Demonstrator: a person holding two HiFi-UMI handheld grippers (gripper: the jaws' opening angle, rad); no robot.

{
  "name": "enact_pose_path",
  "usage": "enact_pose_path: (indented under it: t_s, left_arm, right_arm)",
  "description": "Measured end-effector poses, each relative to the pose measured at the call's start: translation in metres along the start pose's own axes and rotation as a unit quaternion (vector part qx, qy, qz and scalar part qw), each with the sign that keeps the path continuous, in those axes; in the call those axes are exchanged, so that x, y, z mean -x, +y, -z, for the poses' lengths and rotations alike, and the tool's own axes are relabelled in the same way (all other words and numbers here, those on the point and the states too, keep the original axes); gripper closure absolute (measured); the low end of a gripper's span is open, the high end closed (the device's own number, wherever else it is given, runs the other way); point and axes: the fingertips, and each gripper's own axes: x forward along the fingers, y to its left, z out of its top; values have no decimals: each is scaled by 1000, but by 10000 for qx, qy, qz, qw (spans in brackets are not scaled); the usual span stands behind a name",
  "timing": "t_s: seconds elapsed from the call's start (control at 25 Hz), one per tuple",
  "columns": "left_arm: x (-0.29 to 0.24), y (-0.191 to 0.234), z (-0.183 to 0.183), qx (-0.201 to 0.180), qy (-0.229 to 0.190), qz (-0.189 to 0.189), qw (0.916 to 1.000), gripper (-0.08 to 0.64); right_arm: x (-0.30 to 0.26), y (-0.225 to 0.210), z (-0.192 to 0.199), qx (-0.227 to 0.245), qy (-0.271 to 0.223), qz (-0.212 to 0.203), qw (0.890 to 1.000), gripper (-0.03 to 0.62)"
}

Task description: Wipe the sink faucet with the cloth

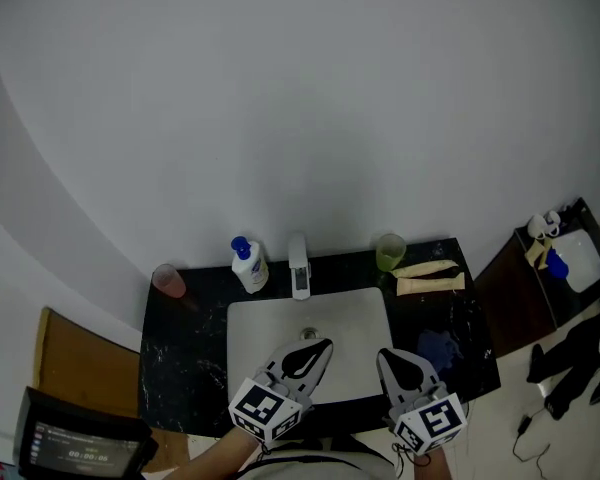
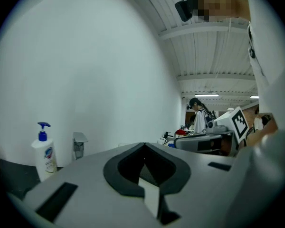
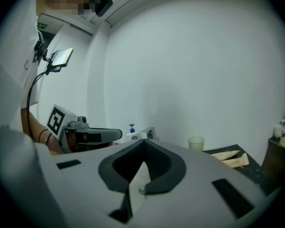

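Note:
The chrome faucet (image 1: 299, 265) stands at the back of the white sink (image 1: 360, 313); it also shows in the left gripper view (image 2: 79, 144) and the right gripper view (image 3: 148, 133). A dark blue cloth (image 1: 440, 348) lies on the black counter right of the basin. My left gripper (image 1: 326, 345) hovers over the sink's front, jaws closed and empty (image 2: 143, 144). My right gripper (image 1: 383, 353) hangs at the basin's front right corner, just left of the cloth, also shut with nothing in it (image 3: 143, 140). Both point towards the back wall.
A white soap bottle with a blue pump (image 1: 248, 265) stands left of the faucet, and a pink cup (image 1: 168, 281) sits at the counter's far left. A green cup (image 1: 390, 252) and two beige packets (image 1: 430, 276) are at the back right. A dark cabinet (image 1: 550, 268) stands further right.

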Motion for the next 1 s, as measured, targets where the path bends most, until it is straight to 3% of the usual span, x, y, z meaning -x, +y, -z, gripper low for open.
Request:
enact_pose_path:
  t_s: [0.12,0.24,0.4,0.52,0.72,1.0]
  left_arm:
    - [-40,-36,22,-188,305,776,9963,560]
    - [-86,-74,49,-403,641,1441,9867,560]
    - [-133,-136,91,-515,1123,2360,9639,560]
    - [-148,-174,118,-466,1434,2842,9468,560]
    - [-153,-197,141,-368,1703,3174,9321,560]
    - [-158,-176,142,-204,1749,2914,9403,560]
  right_arm:
    - [34,-37,28,55,10,818,9966,589]
    - [65,-81,64,17,179,1487,9887,589]
    - [113,-116,100,-330,477,2356,9701,589]
    - [143,-123,115,-578,583,2827,9557,589]
    - [160,-126,126,-735,657,3108,9454,588]
    - [128,-127,136,-638,930,2638,9580,584]
